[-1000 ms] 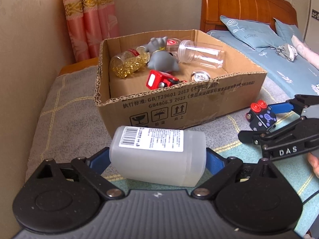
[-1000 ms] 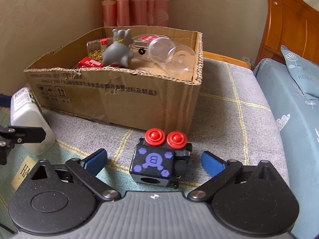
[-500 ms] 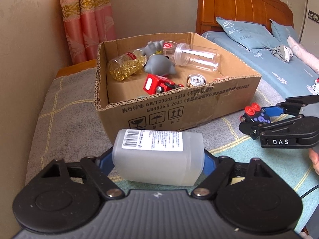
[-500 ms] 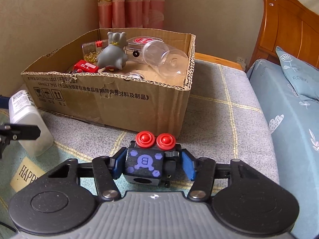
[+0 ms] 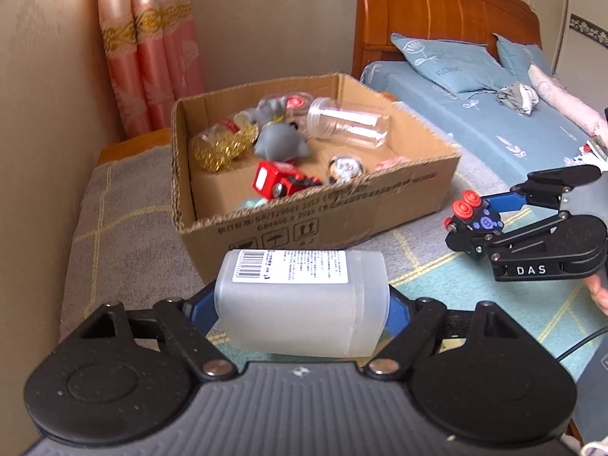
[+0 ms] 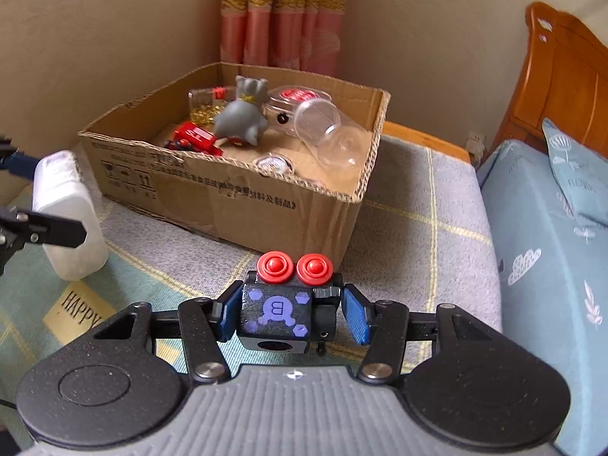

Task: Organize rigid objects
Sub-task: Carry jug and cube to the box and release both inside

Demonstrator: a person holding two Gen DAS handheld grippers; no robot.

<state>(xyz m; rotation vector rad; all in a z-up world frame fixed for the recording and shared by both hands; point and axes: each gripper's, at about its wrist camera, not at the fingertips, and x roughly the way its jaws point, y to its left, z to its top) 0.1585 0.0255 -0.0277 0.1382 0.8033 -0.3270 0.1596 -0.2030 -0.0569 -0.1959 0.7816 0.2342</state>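
Observation:
My left gripper [image 5: 302,304] is shut on a white plastic bottle [image 5: 300,300] with a barcode label, held lying sideways and lifted above the blanket in front of the cardboard box [image 5: 342,212]. My right gripper [image 6: 290,313] is shut on a black toy block [image 6: 279,313] with two red buttons and a purple "B", also lifted, near the box's front corner [image 6: 288,209]. The bottle also shows in the right wrist view [image 6: 68,216], and the block in the left wrist view [image 5: 475,220]. The box holds a grey figurine [image 6: 243,114], a red toy car [image 5: 283,182], clear jars [image 5: 347,121] and a jar of gold beads [image 5: 220,144].
The box sits on a grey checked blanket [image 6: 418,205] over a teal mat [image 6: 22,304]. A bed with blue bedding [image 5: 475,110] and a wooden headboard [image 5: 437,15] lies to the right. A wall and pink curtains [image 6: 281,15] stand behind the box.
Both grippers closed on their objects and lifted them off the blanket. The views now look further down into the box.

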